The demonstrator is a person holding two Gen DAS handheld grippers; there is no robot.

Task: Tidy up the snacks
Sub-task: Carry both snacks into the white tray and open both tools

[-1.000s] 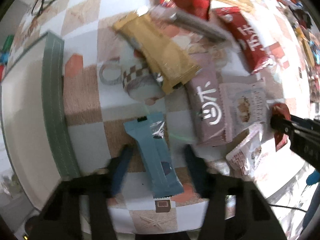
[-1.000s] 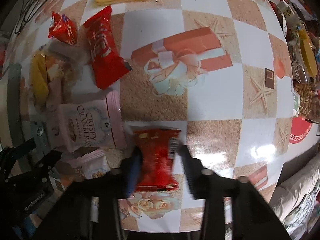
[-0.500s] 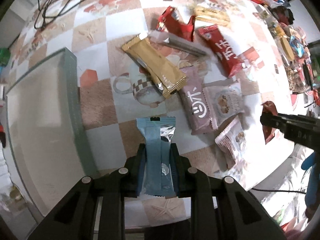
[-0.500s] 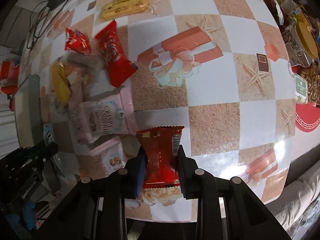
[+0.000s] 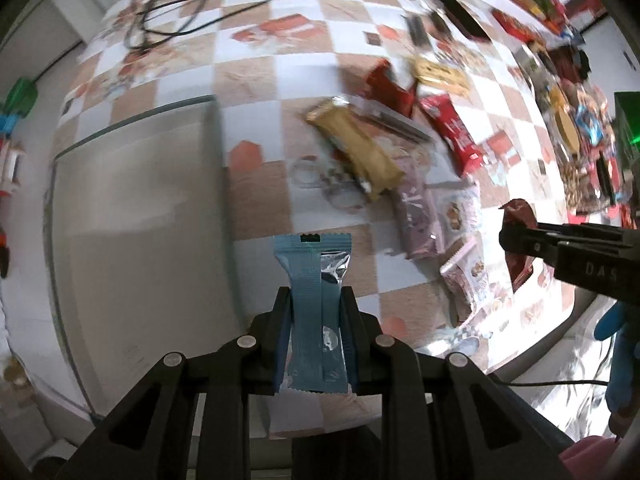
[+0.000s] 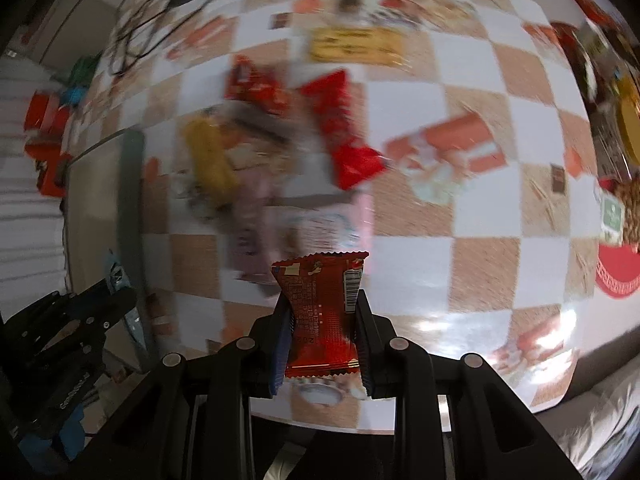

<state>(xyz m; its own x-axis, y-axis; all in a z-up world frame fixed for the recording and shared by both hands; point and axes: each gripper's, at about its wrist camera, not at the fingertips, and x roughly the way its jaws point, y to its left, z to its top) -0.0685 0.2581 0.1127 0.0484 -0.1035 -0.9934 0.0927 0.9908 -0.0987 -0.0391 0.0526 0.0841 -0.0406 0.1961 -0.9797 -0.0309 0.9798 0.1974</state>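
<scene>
Both packets, flat on the table a second ago, now hang lifted. Left gripper [image 5: 314, 316]: clamped on blue packet [image 5: 316, 300], beside grey tray [image 5: 136, 216]; tray contents: nothing discernible. Right gripper [image 6: 322, 316]: clamped on red packet [image 6: 320, 308]. Below: snack pile [image 5: 384, 168] on checkered table [image 5: 256, 64].

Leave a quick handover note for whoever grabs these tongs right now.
Left tongs: shut on the blue snack bar, lifted, beside the grey tray.
Right tongs: shut on the red snack packet, lifted.
Done: two snacks picked up; none seen in the tray.
Left: place both, then clear the snack pile on the checkered table.
</scene>
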